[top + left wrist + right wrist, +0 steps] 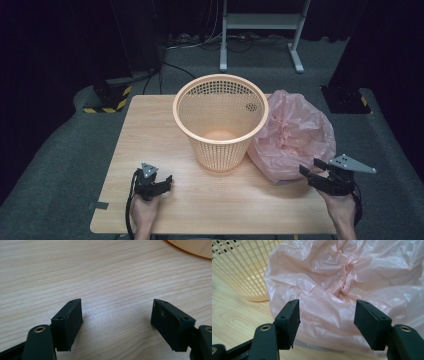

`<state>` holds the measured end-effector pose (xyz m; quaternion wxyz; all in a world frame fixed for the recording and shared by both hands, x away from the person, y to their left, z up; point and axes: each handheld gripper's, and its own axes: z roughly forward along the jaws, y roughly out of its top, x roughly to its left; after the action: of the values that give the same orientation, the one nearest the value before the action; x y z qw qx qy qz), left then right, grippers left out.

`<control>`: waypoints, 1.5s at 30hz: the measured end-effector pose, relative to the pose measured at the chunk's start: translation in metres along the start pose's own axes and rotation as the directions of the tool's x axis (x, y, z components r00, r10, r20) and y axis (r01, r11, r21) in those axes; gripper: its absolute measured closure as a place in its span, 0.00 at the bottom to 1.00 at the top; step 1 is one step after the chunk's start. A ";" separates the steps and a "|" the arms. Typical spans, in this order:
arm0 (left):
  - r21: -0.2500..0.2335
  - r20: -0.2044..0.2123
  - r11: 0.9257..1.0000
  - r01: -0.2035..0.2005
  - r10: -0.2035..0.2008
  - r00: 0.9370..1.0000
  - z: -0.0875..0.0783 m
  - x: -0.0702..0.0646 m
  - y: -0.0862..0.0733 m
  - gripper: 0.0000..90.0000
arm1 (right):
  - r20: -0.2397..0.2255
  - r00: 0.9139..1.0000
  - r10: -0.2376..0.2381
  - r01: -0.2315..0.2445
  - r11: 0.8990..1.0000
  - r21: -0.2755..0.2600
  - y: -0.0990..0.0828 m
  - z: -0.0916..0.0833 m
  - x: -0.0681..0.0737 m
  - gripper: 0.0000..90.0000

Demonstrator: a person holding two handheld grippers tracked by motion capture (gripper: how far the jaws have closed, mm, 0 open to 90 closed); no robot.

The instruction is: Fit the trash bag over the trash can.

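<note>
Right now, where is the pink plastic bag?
In the high view, the pink plastic bag lies on the table's right side, against the orange basket, just ahead of the right tool.

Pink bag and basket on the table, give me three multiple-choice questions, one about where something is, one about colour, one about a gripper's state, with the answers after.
1. Where does the pink plastic bag lie?
A. inside the basket
B. on the table, against the basket's right side
C. on the floor

2. What colour is the mesh basket?
A. pale orange
B. blue
C. black

3. How does the right gripper stand?
A. shut on the bag
B. shut on the basket's rim
C. open, aimed at the bag

Answers:
1. B, the high view shows the bag resting on the wooden table beside the basket.
2. A, the lattice wall and rim are pale orange.
3. C, the right gripper view shows its jaws apart with the bag beyond them, nothing pinched.
</note>
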<state>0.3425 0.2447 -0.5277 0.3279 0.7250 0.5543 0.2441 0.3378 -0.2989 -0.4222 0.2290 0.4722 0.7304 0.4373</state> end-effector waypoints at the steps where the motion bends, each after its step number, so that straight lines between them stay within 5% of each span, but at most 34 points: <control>1: 0.001 -0.001 1.000 0.000 0.000 1.000 0.000 0.000 0.000 0.28 | 0.002 1.000 -0.001 0.001 1.000 -0.004 0.002 0.001 0.000 0.41; 45: 0.003 0.004 1.000 -0.008 0.008 1.000 -0.001 0.000 0.000 0.28 | 0.046 0.998 -0.051 0.046 0.993 0.107 0.065 0.062 -0.015 0.33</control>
<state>0.3420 0.2450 -0.5275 0.3268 0.7282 0.5511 0.2432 0.4228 -0.2748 -0.4000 0.2319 0.4763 0.7578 0.3809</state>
